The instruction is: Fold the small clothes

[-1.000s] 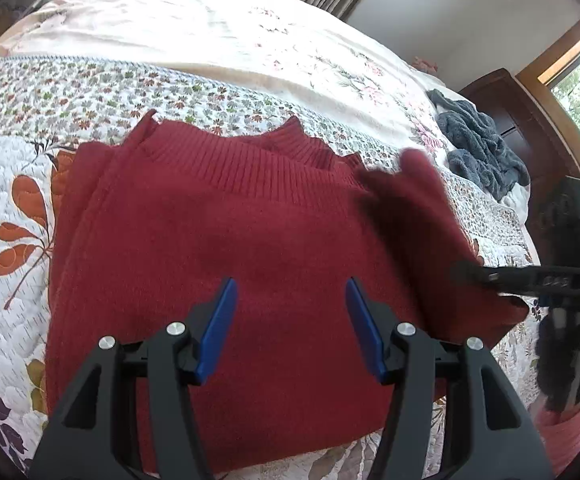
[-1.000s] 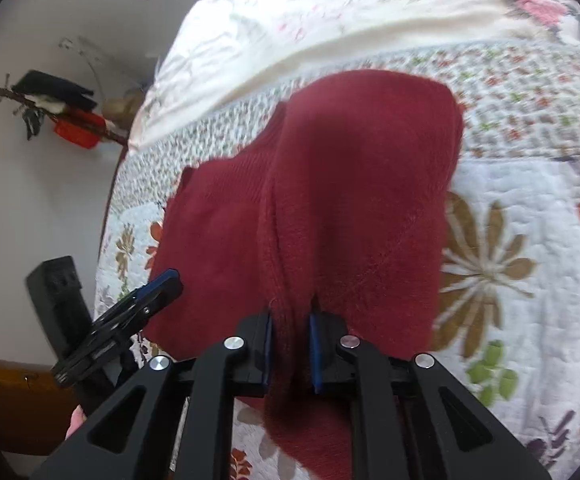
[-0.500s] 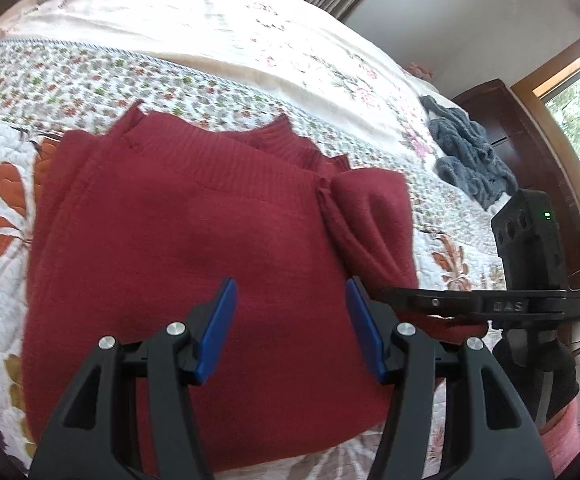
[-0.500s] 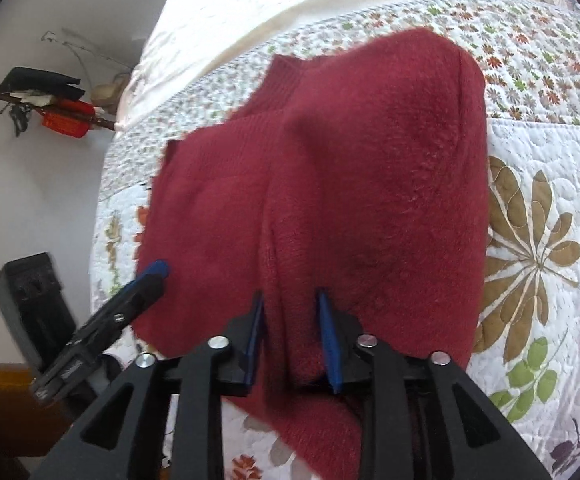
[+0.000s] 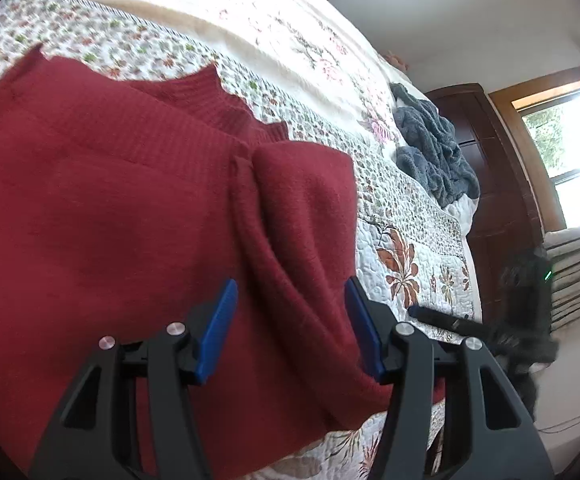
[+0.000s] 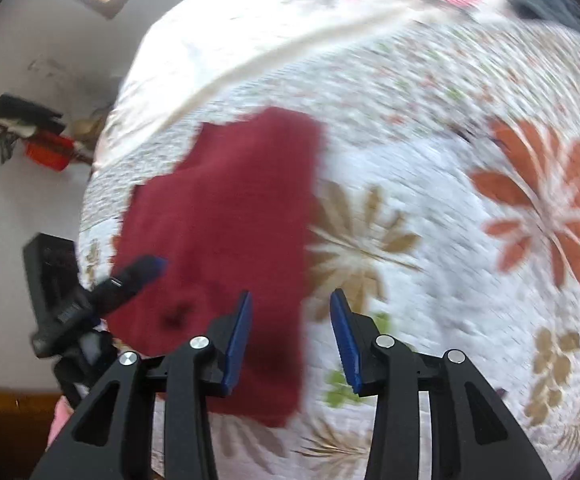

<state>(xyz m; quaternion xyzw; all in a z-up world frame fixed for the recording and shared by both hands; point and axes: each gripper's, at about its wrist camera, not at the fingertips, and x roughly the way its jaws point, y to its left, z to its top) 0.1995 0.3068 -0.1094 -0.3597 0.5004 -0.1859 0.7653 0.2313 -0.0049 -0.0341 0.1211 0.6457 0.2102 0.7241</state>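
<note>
Released, the red sweater [image 5: 130, 220] lies folded; both tools, left tool [image 5: 290, 320] and right tool [image 6: 290, 336], gape empty.

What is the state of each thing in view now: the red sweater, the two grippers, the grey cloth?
Red sweater: lying on the quilt, partly folded, one sleeve laid over the body; no gripper holds it.
Left gripper: open, above the sweater, holding nothing.
Right gripper: open, empty, over the sweater's edge; view blurred.
Grey cloth: crumpled, unfolded, apart from the sweater.
</note>
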